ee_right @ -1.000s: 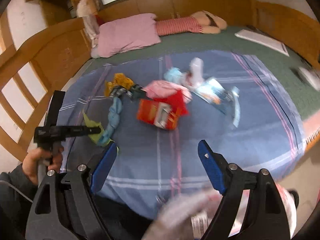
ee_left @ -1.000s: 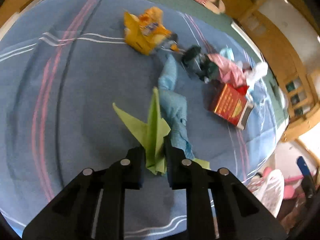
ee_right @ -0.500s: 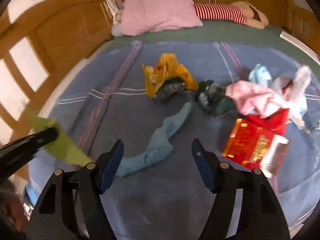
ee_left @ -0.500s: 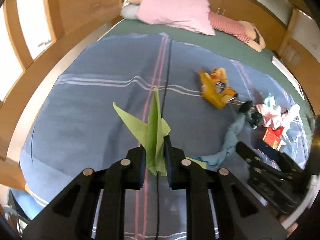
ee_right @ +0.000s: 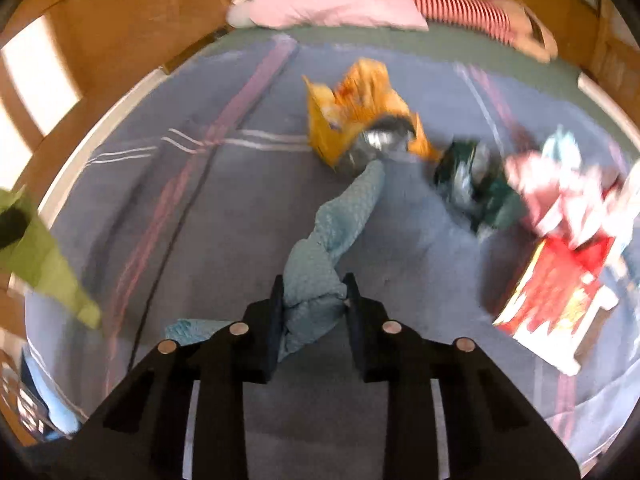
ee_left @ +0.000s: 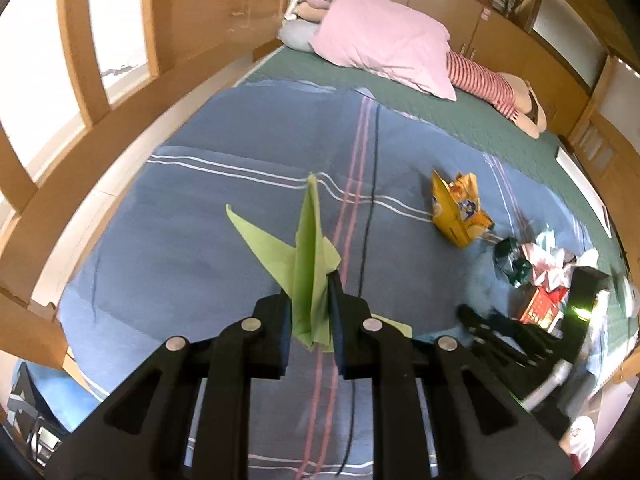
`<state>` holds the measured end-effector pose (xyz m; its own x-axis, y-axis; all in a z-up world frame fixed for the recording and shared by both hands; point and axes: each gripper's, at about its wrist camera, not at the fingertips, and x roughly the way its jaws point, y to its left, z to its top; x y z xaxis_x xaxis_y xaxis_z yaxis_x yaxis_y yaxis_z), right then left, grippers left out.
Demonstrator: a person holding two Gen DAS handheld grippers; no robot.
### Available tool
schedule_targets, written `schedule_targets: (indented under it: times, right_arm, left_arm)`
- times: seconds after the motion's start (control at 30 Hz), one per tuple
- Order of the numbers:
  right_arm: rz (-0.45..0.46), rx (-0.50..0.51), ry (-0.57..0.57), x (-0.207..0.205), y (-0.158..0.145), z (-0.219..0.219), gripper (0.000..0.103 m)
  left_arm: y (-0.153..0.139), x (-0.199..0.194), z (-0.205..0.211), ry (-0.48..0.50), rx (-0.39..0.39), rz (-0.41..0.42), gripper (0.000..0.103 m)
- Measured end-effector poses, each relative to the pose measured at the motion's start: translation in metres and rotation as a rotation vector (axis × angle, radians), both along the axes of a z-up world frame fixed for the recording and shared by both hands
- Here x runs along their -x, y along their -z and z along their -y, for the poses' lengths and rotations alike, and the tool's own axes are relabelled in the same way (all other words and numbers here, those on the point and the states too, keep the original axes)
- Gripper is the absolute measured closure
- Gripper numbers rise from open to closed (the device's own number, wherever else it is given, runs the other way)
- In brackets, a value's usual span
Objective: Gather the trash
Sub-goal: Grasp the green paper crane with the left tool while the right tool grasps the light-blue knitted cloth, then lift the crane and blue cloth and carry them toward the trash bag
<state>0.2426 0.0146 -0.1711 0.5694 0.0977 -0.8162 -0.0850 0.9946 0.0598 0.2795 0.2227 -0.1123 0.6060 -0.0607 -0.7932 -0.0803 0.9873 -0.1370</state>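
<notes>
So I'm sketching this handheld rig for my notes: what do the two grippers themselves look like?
In both wrist views the grippers look alike. The left gripper and right gripper are matte black, each with two angular fingers that widen toward the camera, with triangular cut-outs and round silver pivot pins. The pads look dark. No cables, markings or sleeves show.

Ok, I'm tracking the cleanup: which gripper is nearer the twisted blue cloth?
Right. The right gripper has just been closing, its fingers around the blue cloth. The left gripper holds green paper, off to the cloth's left.
</notes>
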Motion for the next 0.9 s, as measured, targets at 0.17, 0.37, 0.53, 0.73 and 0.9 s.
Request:
schedule_targets:
  times: [0.17, 0.37, 0.53, 0.73, 0.9]
  right_arm:
    - [0.102, -0.01, -0.089, 0.038, -0.051, -0.005, 0.074]
    - [0.201, -0.025, -0.173, 0.102, -0.091, -0.017, 0.074]
    - [0.247, -0.07, -0.165, 0.135, -0.114, -0.012, 0.074]
    - [0.354, -0.095, -0.211, 0.178, -0.149, -0.004, 0.074]
    - [0.35, -0.038, -0.131, 0.178, -0.147, 0.007, 0.074]
  left_arm:
    - [-0.007, 0.004, -0.015, -0.031, 0.01, 0.028, 0.086]
    - [-0.007, 0.007, -0.013, -0.024, 0.004, 0.031, 0.086]
    - [-0.006, 0.009, -0.004, 0.006, -0.019, 0.036, 0.086]
    - [-0.005, 0.01, 0.003, 0.032, -0.032, 0.034, 0.086]
    - [-0.003, 0.011, 0.011, 0.065, -0.027, 0.03, 0.086]
